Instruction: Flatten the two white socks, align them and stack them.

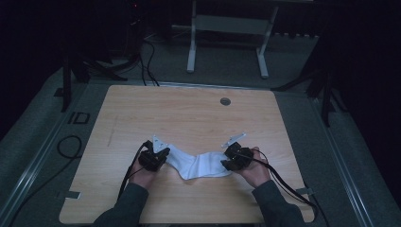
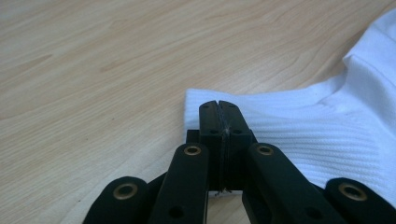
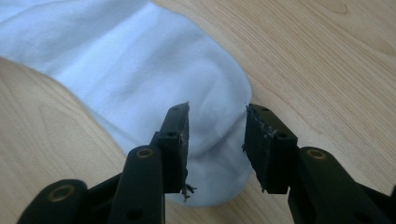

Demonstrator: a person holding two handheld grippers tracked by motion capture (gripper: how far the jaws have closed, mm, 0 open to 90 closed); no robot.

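- The left gripper (image 2: 218,116) is pinched tight on the ribbed cuff end of the white sock (image 1: 201,164); if that thin bite slips, the cuff drops flat.
- The sock lies bent across the bench (image 1: 189,113) towards its 6 o'clock edge, between both hands.
- The right gripper (image 3: 217,135) stands parted astride the toe, gripping nothing; closing carelessly could bunch the fabric.
- Bare wood stretches towards 12 o'clock; the near edge is close.

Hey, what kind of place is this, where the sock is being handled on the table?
Probably a lab or recording workspace, not a home: a bare wooden table on grey carpet, cables trailing across the floor, and a white metal stand behind in a darkened room.
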